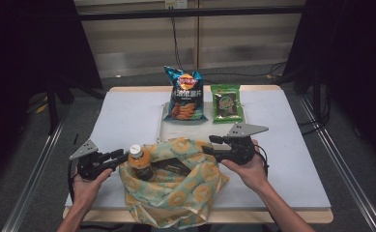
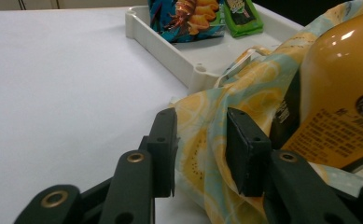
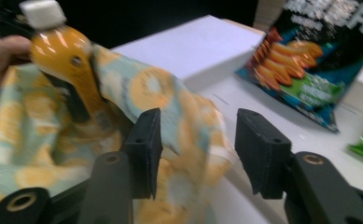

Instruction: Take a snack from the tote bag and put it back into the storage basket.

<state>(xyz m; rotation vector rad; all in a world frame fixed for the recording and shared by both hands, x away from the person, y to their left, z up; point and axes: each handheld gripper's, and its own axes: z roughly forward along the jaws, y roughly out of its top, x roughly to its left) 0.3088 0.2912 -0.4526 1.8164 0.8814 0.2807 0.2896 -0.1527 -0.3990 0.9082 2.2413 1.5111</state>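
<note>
A cloth bag [image 1: 176, 193] printed with yellow rings lies at the table's near edge. An orange drink bottle [image 1: 139, 162] with a white cap and a dark packet [image 1: 173, 166] stick out of its mouth. My left gripper [image 1: 120, 157] is at the bag's left edge. In the left gripper view its jaws [image 2: 200, 149] stand apart with a fold of the bag [image 2: 258, 79] loose between them, beside the bottle [image 2: 342, 93]. My right gripper [image 1: 209, 145] hovers at the bag's right rim. Its jaws [image 3: 198, 149] are open over the cloth [image 3: 156, 88].
A white tray [image 1: 159, 128] lies mid-table behind the bag. At its far edge a blue chips bag [image 1: 184, 94] leans upright and a green snack packet [image 1: 226, 103] lies beside it. White tabletop [image 1: 296, 159] stretches to both sides. Dark frames flank the table.
</note>
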